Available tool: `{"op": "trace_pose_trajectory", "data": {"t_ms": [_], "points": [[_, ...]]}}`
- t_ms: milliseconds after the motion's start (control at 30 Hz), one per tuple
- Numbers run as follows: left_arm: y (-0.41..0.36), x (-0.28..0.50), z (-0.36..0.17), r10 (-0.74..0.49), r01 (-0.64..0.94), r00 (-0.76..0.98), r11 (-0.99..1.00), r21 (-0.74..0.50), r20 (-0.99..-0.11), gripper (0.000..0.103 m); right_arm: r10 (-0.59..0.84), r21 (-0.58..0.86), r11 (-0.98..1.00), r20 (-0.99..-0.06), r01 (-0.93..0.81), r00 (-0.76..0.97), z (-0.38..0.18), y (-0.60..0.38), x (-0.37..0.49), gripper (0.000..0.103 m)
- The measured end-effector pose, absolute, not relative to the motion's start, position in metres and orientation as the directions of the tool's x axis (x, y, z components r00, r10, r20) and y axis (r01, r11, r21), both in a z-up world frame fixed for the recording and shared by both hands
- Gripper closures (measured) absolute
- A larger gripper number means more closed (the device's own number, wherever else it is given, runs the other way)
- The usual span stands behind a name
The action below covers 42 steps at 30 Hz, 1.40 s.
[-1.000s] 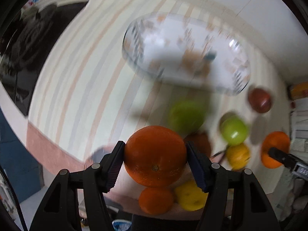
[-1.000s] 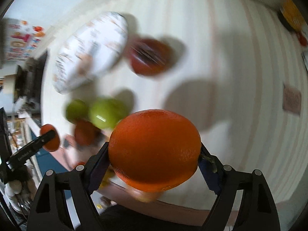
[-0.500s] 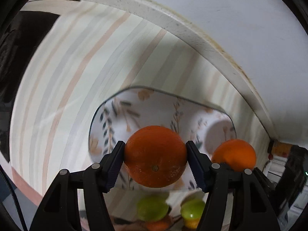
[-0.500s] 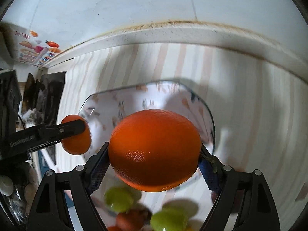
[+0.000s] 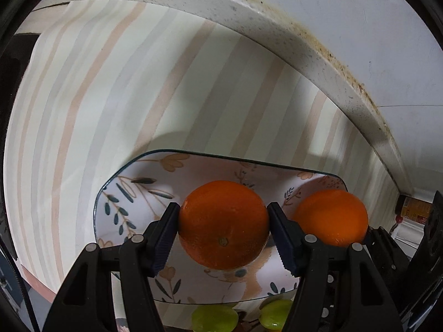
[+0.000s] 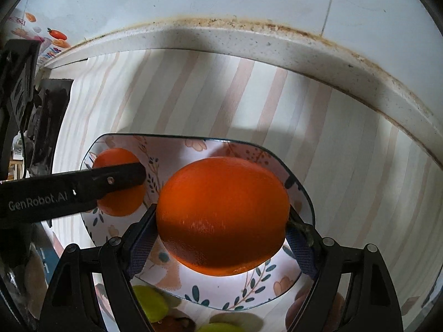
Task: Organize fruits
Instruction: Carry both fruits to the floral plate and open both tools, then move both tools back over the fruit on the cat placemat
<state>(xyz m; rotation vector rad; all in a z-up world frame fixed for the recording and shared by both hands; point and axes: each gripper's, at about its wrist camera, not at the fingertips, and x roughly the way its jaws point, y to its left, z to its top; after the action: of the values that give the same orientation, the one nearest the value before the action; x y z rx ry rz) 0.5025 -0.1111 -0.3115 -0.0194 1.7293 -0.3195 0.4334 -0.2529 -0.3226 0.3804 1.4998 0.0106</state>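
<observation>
Both hands are holding their grippers steeply downward over the plate [image 5: 133, 188], each carrying one orange, so the fruit can be set down side by side instead of dropped. The left gripper [image 5: 223, 235] is clamping the small orange [image 5: 223, 224] between its fingers [image 5: 163, 238], the pads pressing on both sides, over the middle of the plate. The right gripper [image 6: 221, 238] is holding the big orange [image 6: 221, 215] over the right part of the plate; its fingers [image 6: 141, 243] are beginning to spread, yet the fruit is still sitting between the pads and touching them, which reads as the start of a release. Whether that orange is already resting on the plate cannot be told from here.

The plate is lying on the striped tabletop [image 5: 110, 83], near the far wall ledge [image 6: 249, 38], a sensible place to gather fruit of one kind.

Counting: two oranges, one per gripper, both showing in each view. One plate. At the near edge, below the plate, two green fruits [image 5: 214, 318] are waiting on the tabletop, with a darker brownish one partly hidden beside them in the right view. Those probably belong to a later sorting step.
</observation>
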Motion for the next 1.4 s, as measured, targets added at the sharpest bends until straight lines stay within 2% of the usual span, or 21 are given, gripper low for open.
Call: {"op": "trace_pose_trajectory", "data": {"t_ms": [133, 267, 300, 333, 367, 400, 600, 1000, 1400], "points": [[-0.118, 0.504, -0.308, -0.206, 0.164, -0.191, 0.957, -0.238, -0.96, 0.041, 0.269, 0.286, 0.931, -0.958, 0.228, 0.104, -0.31, -0.258, 0.435, 0.008], [-0.115, 0.506, -0.306, -0.194, 0.155, -0.182, 0.962, -0.223, -0.964, 0.04, 0.249, 0.266, 0.937, -0.963, 0.224, 0.104, -0.298, -0.263, 0.434, 0.008], [-0.113, 0.506, -0.305, -0.197, 0.151, -0.18, 0.963, -0.225, -0.964, 0.035, 0.245, 0.262, 0.938, -0.964, 0.226, 0.1, -0.296, -0.265, 0.432, 0.008], [-0.111, 0.506, -0.302, -0.202, 0.15, -0.168, 0.962, -0.228, -0.965, 0.024, 0.241, 0.258, 0.938, -0.966, 0.23, 0.099, -0.294, -0.267, 0.431, 0.008], [-0.111, 0.506, -0.3, -0.209, 0.146, -0.156, 0.962, -0.232, -0.965, 0.006, 0.231, 0.247, 0.94, -0.968, 0.237, 0.096, -0.293, -0.268, 0.43, 0.008], [-0.11, 0.505, -0.295, -0.21, 0.145, -0.14, 0.962, -0.23, -0.968, 0.005, 0.223, 0.24, 0.94, -0.97, 0.241, 0.096, -0.292, -0.267, 0.43, 0.008], [-0.101, 0.498, -0.261, -0.18, 0.171, -0.038, 0.968, -0.184, -0.983, 0.004, 0.174, 0.197, 0.942, -0.979, 0.272, 0.108, -0.276, -0.271, 0.414, 0.008], [-0.073, 0.419, -0.204, 0.001, 0.24, 0.245, 0.969, 0.062, -0.97, 0.005, 0.05, 0.098, 0.951, -0.984, 0.292, 0.17, -0.234, -0.262, 0.355, 0.008], [-0.05, 0.348, -0.156, -0.007, 0.236, 0.338, 0.969, 0.078, -0.941, 0.005, 0.032, 0.106, 0.961, -0.96, 0.255, 0.277, -0.174, -0.243, 0.286, 0.008]]}}
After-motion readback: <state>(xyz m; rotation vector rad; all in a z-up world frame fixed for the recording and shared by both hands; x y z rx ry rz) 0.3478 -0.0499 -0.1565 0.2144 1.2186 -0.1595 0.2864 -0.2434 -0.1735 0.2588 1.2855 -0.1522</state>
